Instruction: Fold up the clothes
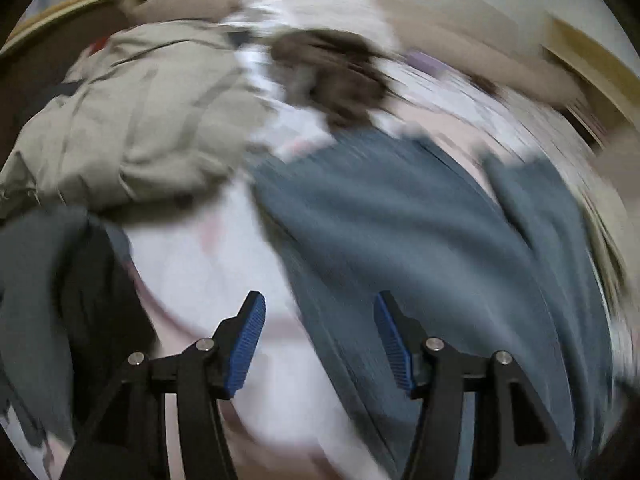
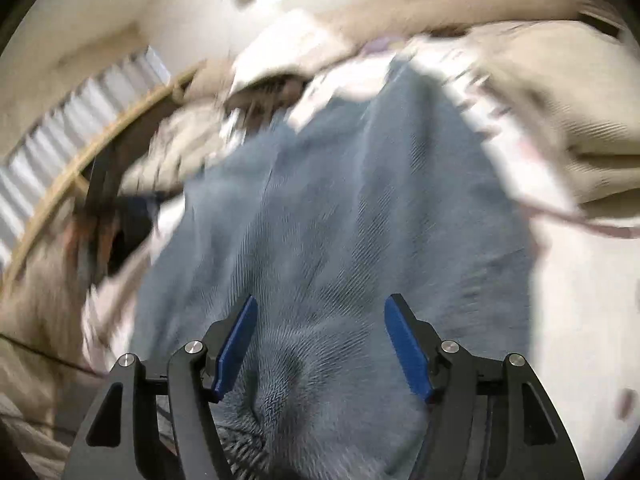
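Observation:
A grey-blue knitted garment [image 1: 400,216] lies spread on a pale bed sheet [image 1: 192,264]. It also fills the middle of the right wrist view [image 2: 340,220]. My left gripper [image 1: 320,300] is open and empty, above the garment's left edge and the sheet. My right gripper [image 2: 320,304] is open and empty, just over the garment's near end, where the fabric bunches into a fold [image 2: 276,392]. Both views are blurred by motion.
A beige garment [image 1: 132,120] is heaped at the left, a dark garment [image 1: 52,300] at the near left, and a dark brown one [image 1: 332,72] lies beyond. A wooden bed frame [image 2: 80,168] curves at the left. A beige duvet [image 2: 560,100] lies at the right.

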`<act>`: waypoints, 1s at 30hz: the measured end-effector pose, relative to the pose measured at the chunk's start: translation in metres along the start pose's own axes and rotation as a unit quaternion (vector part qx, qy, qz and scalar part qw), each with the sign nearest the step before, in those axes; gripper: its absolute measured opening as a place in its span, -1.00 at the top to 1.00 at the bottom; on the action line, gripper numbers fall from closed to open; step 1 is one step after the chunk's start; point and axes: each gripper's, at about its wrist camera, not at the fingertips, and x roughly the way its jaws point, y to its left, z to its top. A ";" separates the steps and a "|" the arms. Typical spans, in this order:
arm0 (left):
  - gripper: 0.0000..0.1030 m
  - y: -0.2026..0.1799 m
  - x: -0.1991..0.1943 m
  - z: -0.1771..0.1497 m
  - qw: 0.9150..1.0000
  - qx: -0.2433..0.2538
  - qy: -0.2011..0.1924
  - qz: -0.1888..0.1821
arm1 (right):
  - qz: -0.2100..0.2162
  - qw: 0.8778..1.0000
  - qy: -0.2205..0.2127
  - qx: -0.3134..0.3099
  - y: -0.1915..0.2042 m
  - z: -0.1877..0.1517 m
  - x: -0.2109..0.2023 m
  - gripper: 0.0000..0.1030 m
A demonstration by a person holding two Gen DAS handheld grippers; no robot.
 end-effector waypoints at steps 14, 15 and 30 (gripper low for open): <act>-0.11 -0.109 -0.032 -0.153 0.988 0.120 0.089 -0.034 | -0.029 0.987 0.031 0.152 -0.058 -0.030 -0.068 -0.29; -0.14 -0.106 -0.033 -0.152 0.989 0.114 0.092 -0.032 | -0.025 0.987 0.035 0.155 -0.057 -0.032 -0.066 -0.28; -0.13 -0.187 -0.124 -0.078 0.983 0.132 -0.023 -0.127 | -0.059 0.983 0.088 0.152 -0.057 -0.047 -0.062 0.97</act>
